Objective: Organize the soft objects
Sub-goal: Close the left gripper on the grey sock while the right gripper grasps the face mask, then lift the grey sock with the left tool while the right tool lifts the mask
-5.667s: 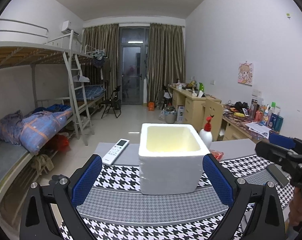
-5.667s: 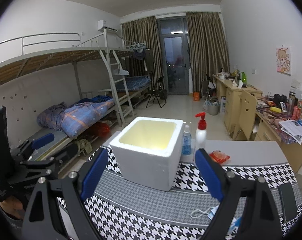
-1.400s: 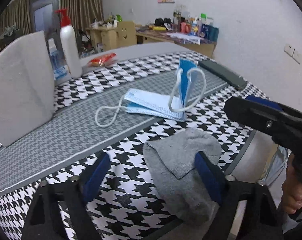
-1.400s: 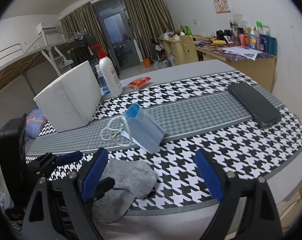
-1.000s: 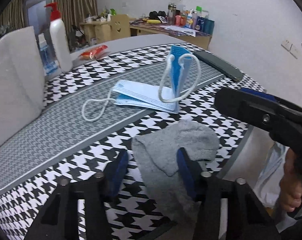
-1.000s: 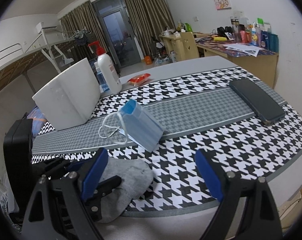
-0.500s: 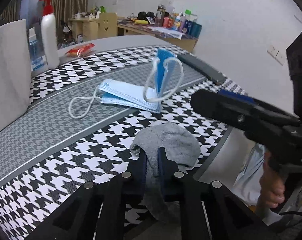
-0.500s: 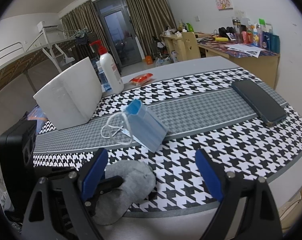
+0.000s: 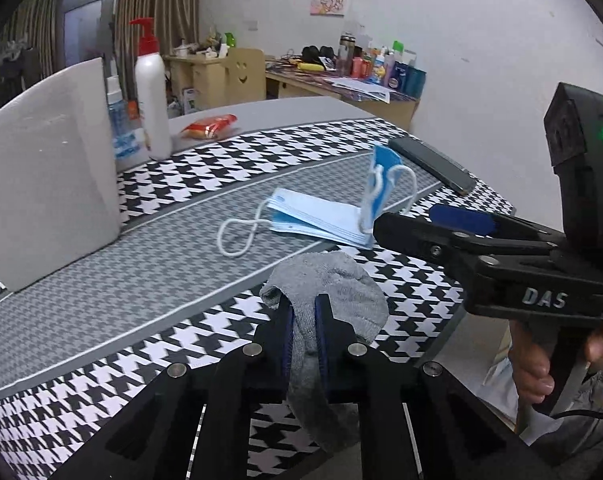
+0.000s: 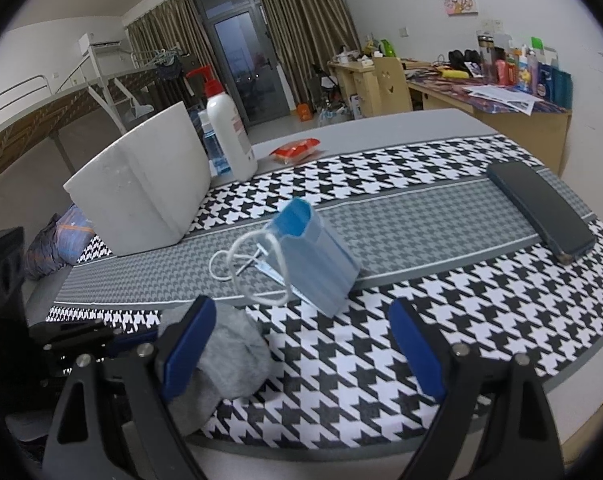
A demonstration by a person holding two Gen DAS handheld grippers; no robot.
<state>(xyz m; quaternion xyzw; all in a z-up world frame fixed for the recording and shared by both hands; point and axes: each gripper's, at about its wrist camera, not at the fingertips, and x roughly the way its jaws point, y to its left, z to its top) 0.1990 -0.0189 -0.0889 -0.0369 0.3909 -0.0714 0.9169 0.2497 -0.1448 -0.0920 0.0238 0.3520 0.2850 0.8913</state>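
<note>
The left tongs [image 9: 303,320] have gone from spread wide around the grey sock [image 9: 333,288], ~1.4 s back, to clenched on a fold of it now; the blue pads [image 9: 320,322] pinch the cloth between them, w/ the sock's upper part bunched above the tips and its lower end hanging off the near desk [image 9: 101,280] edge. That likely means the grasp step is done and the sock is ready to be lifted and carried, prob. to the white foam box [image 9: 49,184] standing well apart at the far left of the houndstooth cloth, though the task doesn't name a destination. In the right wrist view the sock [image 10: 231,356] sits at the near-left corner of the desk, partly behind the right tongs' left pad. The right tongs [image 10: 301,354] are released, pads wide apart w/ nothing between them, hovering over the near edge and aimed toward the blue face masks [image 10: 313,260], which lie just beyond the sock near mid-desk, one standing up on edge w/ ear loops trailing. In the left view the right tool comes in from the right side, held by a bare hand [image 9: 541,364] on its grip, roughly level and pointing across toward the masks [image 9: 321,220]. A dark phone [image 10: 541,208] lies apart on the right.
</note>
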